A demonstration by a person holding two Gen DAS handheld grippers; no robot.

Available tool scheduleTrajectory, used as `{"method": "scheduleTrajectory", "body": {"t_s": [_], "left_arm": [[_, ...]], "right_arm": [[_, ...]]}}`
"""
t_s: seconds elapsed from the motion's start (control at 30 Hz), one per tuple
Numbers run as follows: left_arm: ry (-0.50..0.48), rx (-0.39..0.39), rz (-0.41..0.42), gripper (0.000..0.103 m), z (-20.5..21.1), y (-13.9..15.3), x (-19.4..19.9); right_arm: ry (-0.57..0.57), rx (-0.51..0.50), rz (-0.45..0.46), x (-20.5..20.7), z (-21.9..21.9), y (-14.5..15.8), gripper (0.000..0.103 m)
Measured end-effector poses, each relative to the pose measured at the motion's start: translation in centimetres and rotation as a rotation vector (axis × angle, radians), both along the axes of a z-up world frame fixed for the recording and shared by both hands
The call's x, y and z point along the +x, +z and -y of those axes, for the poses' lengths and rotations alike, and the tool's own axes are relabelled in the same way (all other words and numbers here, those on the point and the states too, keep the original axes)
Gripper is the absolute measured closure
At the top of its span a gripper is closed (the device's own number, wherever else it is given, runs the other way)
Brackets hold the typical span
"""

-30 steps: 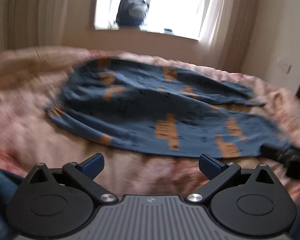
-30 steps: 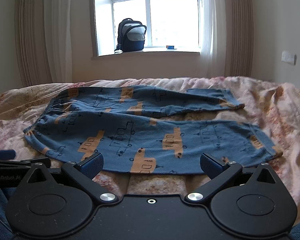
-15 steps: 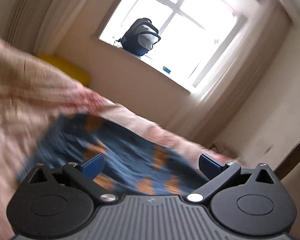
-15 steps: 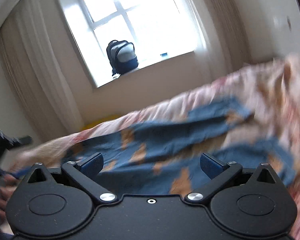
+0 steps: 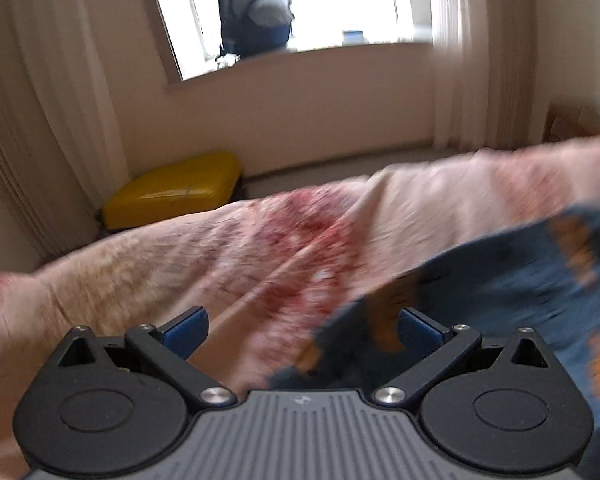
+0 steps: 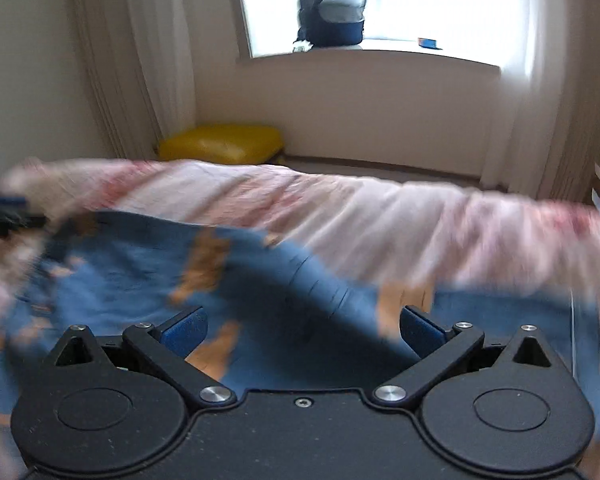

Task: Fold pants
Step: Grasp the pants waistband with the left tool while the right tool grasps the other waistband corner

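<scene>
The bed (image 5: 188,256), under a pink floral cover, lies ahead of both tongs. The pants (image 6: 140,280), blue with orange print, lie on it: under and ahead of the right tongs (image 6: 300,330), and right of the left tongs (image 5: 300,330), their edge reaching its right finger. Both tongs stand wide open, holding nothing.

Left gripper (image 5: 302,330) and right gripper (image 6: 302,330) both hover with jaws spread wide.
</scene>
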State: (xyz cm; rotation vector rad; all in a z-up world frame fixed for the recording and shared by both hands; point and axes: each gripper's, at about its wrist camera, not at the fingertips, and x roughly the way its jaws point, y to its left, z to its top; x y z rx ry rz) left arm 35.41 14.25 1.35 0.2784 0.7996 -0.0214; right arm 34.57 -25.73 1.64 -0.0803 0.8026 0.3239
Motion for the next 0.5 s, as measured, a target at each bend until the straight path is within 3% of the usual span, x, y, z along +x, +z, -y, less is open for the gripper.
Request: {"method": "scheduleTrajectory", "body": {"t_s": [0.07, 0.17, 0.2, 0.27, 0.33, 0.37, 0.4, 0.43, 0.47, 0.5], "left_arm": [[0.001, 0.034, -0.020, 0.000, 0.1, -0.7, 1.3], [-0.088, -0.016, -0.045, 0.003, 0.5, -0.9, 2.0], [-0.123, -0.023, -0.044, 0.005, 0.9, -0.8, 2.0], [-0.202, -0.010, -0.053, 0.016, 1.8, -0.9, 2.2], [-0.258, 0.048, -0.073, 0.025, 2.9, -1.2, 2.1], [-0.280, 0.109, -0.082, 0.040, 3.6, -1.6, 2.1], [-0.289, 0.169, -0.094, 0.052, 4.2, -2.0, 2.1], [-0.300, 0.212, -0.111, 0.079, 4.7, -2.3, 2.0], [-0.317, 0.214, -0.135, 0.092, 4.9, -2.5, 2.0], [-0.328, 0.201, -0.150, 0.095, 5.1, -2.4, 1.8]], "right_arm": [[0.075, -0.030, -0.040, 2.9, -1.2, -0.6, 0.007], [0.168, -0.056, -0.069, 5.6, -2.9, -1.1, 0.011], [0.197, -0.064, -0.067, 6.0, -3.5, -1.2, 0.017], [0.251, -0.096, -0.074, 6.5, -4.7, -1.6, 0.029], [0.276, -0.143, -0.086, 7.0, -5.7, -2.4, 0.030], [0.277, -0.154, -0.092, 7.1, -5.9, -2.7, 0.034], [0.268, -0.150, -0.091, 7.3, -6.1, -2.8, 0.047], [0.249, -0.138, -0.086, 7.3, -6.0, -2.8, 0.058], [0.226, -0.132, -0.078, 7.2, -5.8, -2.7, 0.079], [0.212, -0.127, -0.072, 7.0, -5.7, -2.5, 0.090]]}}
